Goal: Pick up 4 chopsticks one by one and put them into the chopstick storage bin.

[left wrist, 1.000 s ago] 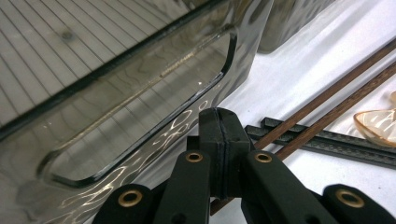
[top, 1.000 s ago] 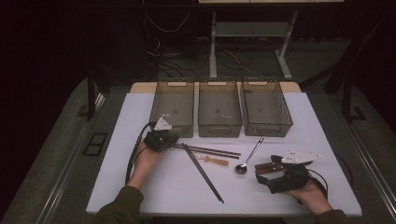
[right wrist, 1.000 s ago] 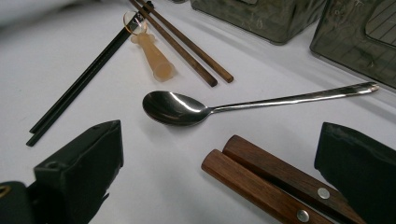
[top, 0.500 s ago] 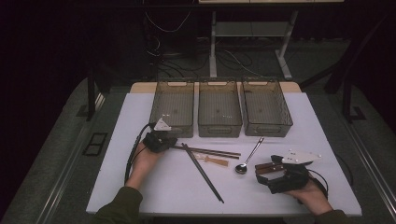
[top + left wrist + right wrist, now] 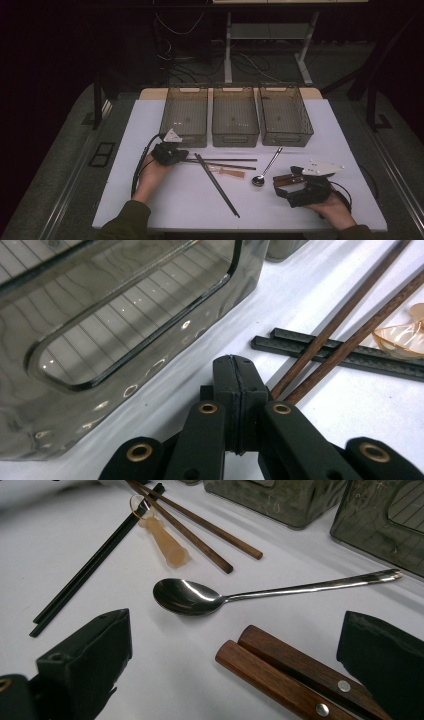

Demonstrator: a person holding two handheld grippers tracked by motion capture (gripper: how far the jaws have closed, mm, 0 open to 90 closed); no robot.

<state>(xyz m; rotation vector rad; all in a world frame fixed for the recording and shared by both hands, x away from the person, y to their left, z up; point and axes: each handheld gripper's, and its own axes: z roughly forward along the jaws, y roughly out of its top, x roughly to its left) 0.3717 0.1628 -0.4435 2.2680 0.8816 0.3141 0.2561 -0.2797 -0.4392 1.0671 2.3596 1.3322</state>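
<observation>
My left gripper [image 5: 179,156] rests on the white table [image 5: 165,200] in front of the left bin [image 5: 184,116]; its jaws [image 5: 234,390] are pressed together with nothing between them. The near ends of two brown chopsticks [image 5: 345,325] lie just beside the jaw tips. My right gripper [image 5: 286,185] lies at the front right with its jaws wide apart [image 5: 235,635]. Two wooden handles [image 5: 290,677] lie between those jaws, untouched by the pads. A metal spoon [image 5: 185,597] lies just beyond them.
Three grey see-through bins stand in a row at the back, the middle one [image 5: 235,116] and the right one [image 5: 285,114] empty like the left. Black chopsticks [image 5: 217,185] cross the brown chopsticks [image 5: 220,162] at mid-table, beside a small translucent spoon [image 5: 231,173].
</observation>
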